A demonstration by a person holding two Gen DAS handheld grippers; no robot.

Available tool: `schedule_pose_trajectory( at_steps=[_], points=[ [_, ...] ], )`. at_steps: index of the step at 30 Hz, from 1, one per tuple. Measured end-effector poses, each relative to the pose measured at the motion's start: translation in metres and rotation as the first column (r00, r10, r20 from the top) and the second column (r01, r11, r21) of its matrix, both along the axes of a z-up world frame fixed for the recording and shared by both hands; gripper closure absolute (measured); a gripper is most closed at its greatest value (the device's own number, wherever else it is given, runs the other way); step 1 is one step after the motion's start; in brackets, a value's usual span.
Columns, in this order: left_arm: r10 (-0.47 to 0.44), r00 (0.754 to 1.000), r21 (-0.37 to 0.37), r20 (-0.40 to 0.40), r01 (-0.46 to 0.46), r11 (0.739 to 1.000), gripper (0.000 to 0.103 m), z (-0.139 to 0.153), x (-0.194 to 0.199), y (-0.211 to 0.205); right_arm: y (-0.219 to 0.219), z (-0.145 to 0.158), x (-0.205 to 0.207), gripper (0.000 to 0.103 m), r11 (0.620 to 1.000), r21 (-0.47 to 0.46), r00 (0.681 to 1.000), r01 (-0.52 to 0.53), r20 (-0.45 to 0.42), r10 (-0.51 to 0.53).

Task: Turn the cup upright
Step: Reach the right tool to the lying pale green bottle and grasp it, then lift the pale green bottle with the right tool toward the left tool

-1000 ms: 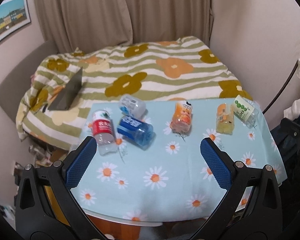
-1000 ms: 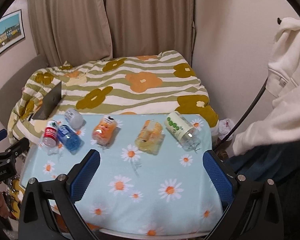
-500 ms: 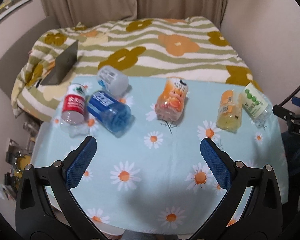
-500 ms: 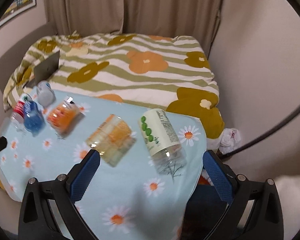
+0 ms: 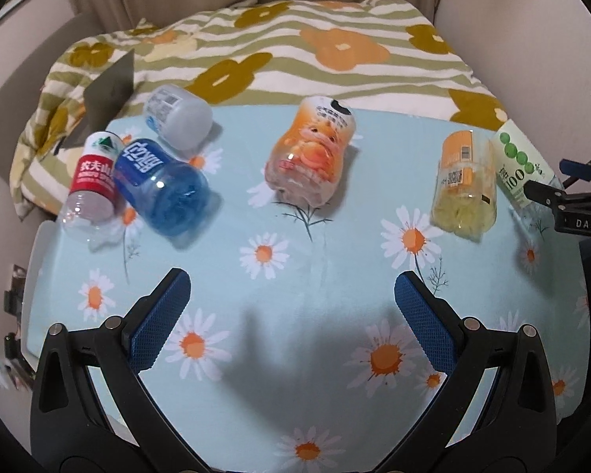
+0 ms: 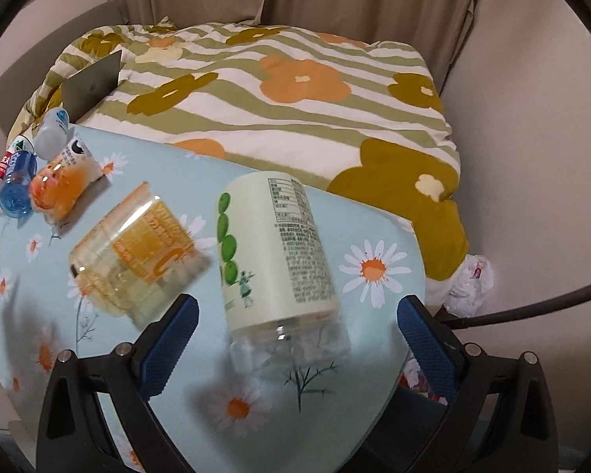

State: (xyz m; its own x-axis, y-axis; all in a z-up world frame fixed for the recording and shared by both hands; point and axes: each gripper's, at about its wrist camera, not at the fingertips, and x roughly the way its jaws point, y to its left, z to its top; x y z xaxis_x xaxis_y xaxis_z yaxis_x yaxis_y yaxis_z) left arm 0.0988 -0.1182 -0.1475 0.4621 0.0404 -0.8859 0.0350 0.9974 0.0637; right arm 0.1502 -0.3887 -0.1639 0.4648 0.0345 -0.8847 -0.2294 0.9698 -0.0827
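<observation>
Several cut-bottle cups lie on their sides on the daisy-print table (image 5: 315, 354). A green-label cup (image 6: 272, 252) lies just ahead of my open right gripper (image 6: 295, 343), between its fingers; it also shows at the far right in the left wrist view (image 5: 520, 165). A yellow-label cup (image 6: 138, 252) (image 5: 465, 189) lies to its left. An orange cup (image 5: 311, 157) lies at the table's middle, ahead of my open, empty left gripper (image 5: 291, 315). Blue (image 5: 161, 189), red-label (image 5: 94, 181) and white (image 5: 177, 118) cups lie at the left.
A bed with a striped flower quilt (image 5: 295, 51) runs behind the table, with a grey laptop (image 5: 110, 86) on it. Walls and curtains close the room. The table's right edge drops off beside the green-label cup (image 6: 417, 276). A crumpled bag (image 6: 472, 283) lies on the floor.
Both grippers moved forward and down towards the table. The right one swung right and closed in on the green-label cup. Both stayed open.
</observation>
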Motion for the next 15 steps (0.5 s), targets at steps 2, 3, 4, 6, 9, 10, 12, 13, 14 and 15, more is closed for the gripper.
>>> schedule_pose_trajectory(
  at_steps=[2,3,4,6,9,10,12,13,14,15],
  points=[
    [0.004,1.0,0.001,-0.003,-0.004,1.0,0.0,-0.002,0.001,-0.002,0.001,-0.004,0.005,0.003,1.0,-0.009,1.0,-0.02,0.0,0.02],
    [0.006,1.0,0.001,-0.006,-0.006,1.0,0.0,-0.003,0.002,-0.002,0.003,-0.006,0.007,0.007,0.999,-0.014,0.999,-0.036,-0.002,0.036],
    [0.009,1.0,0.002,-0.008,-0.009,1.0,0.0,-0.004,0.002,-0.003,0.004,-0.009,0.01,0.01,0.999,-0.015,0.999,-0.049,-0.005,0.049],
    [0.013,1.0,0.005,-0.01,-0.013,1.0,0.0,-0.005,0.003,-0.003,0.006,-0.016,0.013,0.02,0.997,-0.013,0.997,-0.073,-0.027,0.073],
    [0.02,1.0,0.007,-0.012,-0.02,1.0,0.0,-0.006,0.003,-0.001,0.007,-0.022,0.016,0.03,0.997,-0.002,0.996,-0.083,-0.041,0.083],
    [0.023,1.0,0.007,-0.013,-0.023,1.0,0.0,-0.006,0.003,-0.001,0.007,-0.023,0.016,0.032,0.996,0.005,0.995,-0.086,-0.045,0.086],
    [0.026,1.0,0.006,-0.017,-0.026,1.0,0.0,-0.007,0.003,0.001,0.007,-0.025,0.016,0.042,0.996,0.009,0.995,-0.091,-0.049,0.092],
    [0.026,1.0,0.006,-0.017,-0.026,1.0,0.0,-0.007,0.003,0.001,0.008,-0.025,0.016,0.042,0.996,0.008,0.994,-0.093,-0.049,0.093],
    [0.025,1.0,0.006,-0.015,-0.025,1.0,0.0,-0.007,0.004,0.001,0.008,-0.024,0.015,0.042,0.996,0.012,0.995,-0.093,-0.046,0.093],
    [0.021,1.0,0.006,-0.015,-0.021,1.0,0.0,-0.007,0.004,0.001,0.008,-0.024,0.014,0.042,0.996,0.018,0.995,-0.092,-0.045,0.093]
  ],
)
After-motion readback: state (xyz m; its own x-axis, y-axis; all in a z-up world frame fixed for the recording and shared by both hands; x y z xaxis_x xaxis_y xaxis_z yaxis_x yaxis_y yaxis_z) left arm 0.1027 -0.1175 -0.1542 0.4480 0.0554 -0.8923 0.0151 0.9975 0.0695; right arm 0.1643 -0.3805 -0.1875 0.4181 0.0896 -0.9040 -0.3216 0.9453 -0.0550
